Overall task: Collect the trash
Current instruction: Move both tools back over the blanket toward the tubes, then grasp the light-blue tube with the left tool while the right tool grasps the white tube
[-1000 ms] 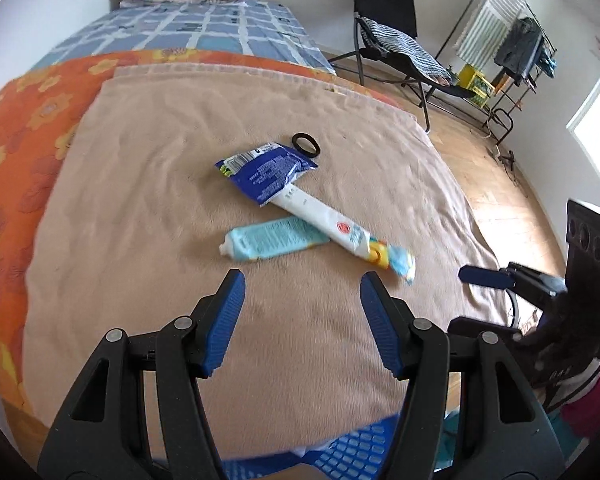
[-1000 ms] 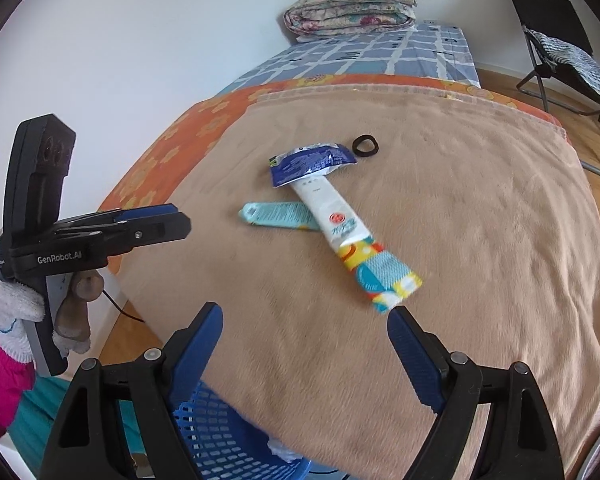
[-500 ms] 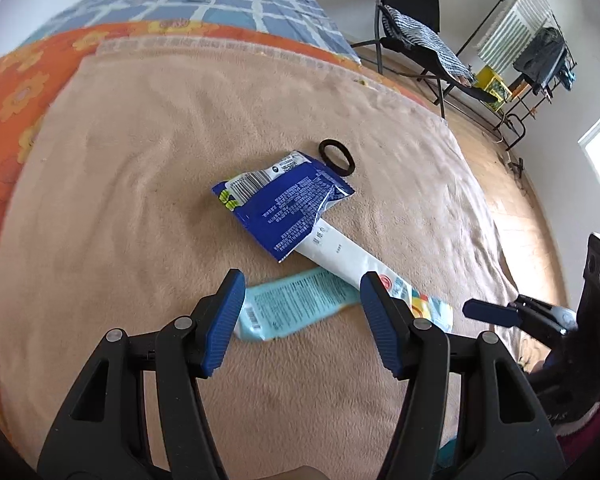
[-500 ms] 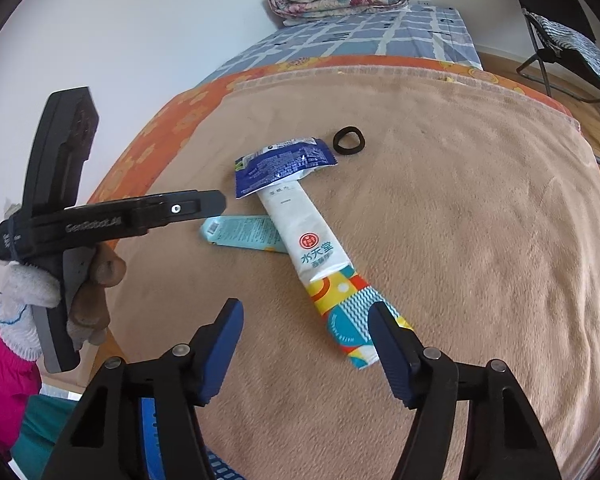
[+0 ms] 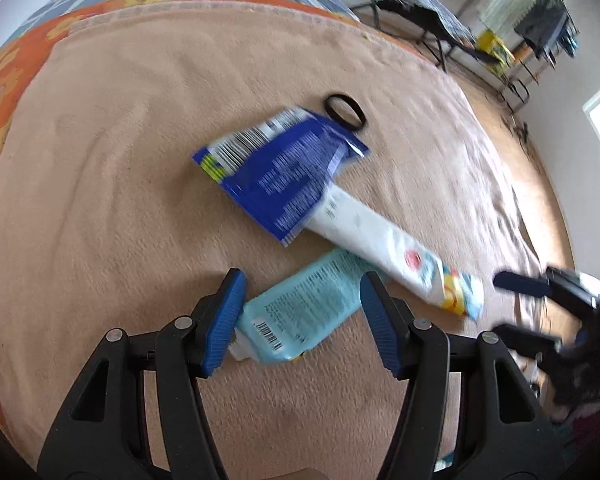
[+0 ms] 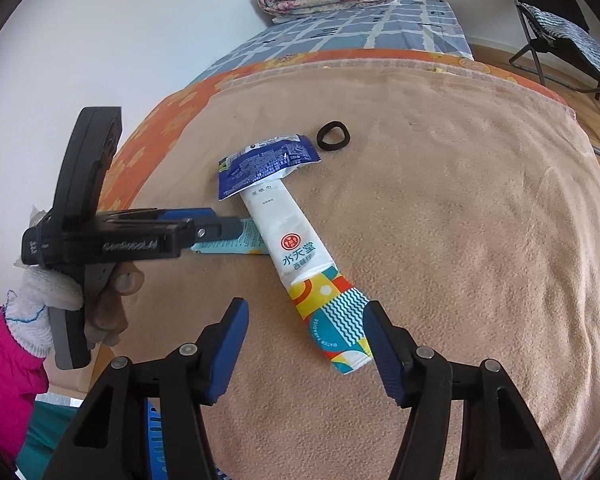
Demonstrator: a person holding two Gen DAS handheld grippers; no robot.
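Left wrist view: the left gripper [image 5: 302, 312] stands half open, fingers straddling the light-blue wrapper [image 5: 304, 308] on the tan blanket [image 5: 100, 200], ungripped, positioned for pickup.

Right wrist view: the right gripper [image 6: 306, 340], jaws just closing, brackets the near end of the long white packet [image 6: 304, 264], unpinched. The blue wrapper [image 6: 266, 166] overlaps its far end.

Both wrist views: close, angled down over the bed [image 5: 100, 160]; left faces the chair side, right the wall; shared: wrappers [image 5: 284, 176], blanket [image 6: 460, 240]
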